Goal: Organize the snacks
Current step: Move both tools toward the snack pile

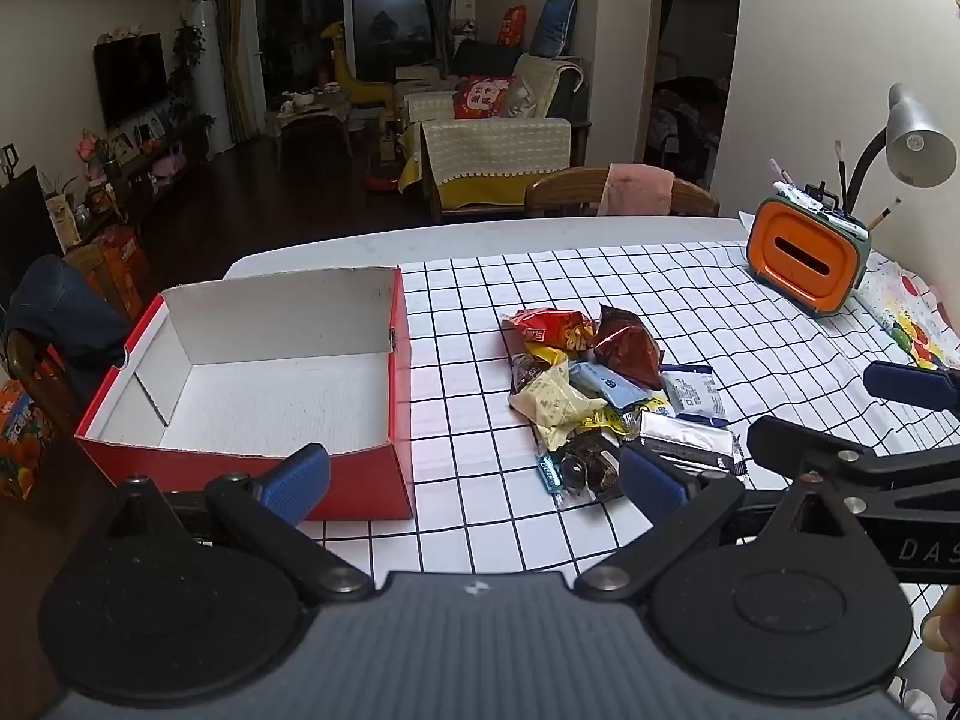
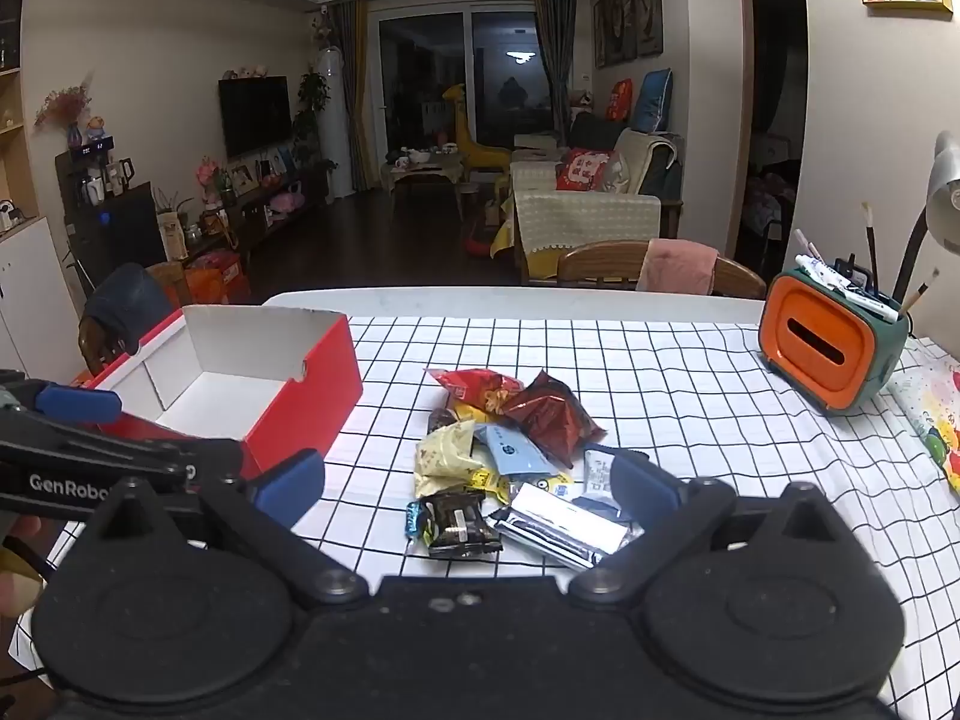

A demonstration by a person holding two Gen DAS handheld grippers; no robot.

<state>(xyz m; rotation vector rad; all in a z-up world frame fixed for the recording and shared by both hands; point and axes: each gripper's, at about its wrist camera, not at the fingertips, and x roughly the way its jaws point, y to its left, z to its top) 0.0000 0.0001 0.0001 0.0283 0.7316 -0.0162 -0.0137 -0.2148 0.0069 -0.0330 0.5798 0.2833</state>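
Both wrist views look downward (closely) at one snack pile (image 1: 606, 396).

A red cardboard box (image 1: 258, 384) with a white inside sits open and empty on the left part of a white tablecloth with a black grid (image 1: 600, 282). To its right, well apart from it, lies a loose pile of snack packets (image 1: 606, 396). At the back of the pile are a red-orange bag (image 1: 549, 327) and a dark red bag (image 1: 627, 345); in the middle a pale yellow packet (image 1: 552, 399) and a light blue one (image 1: 606, 384); nearest the viewer a silver packet (image 2: 558, 519) and a dark brown one (image 2: 459, 519).
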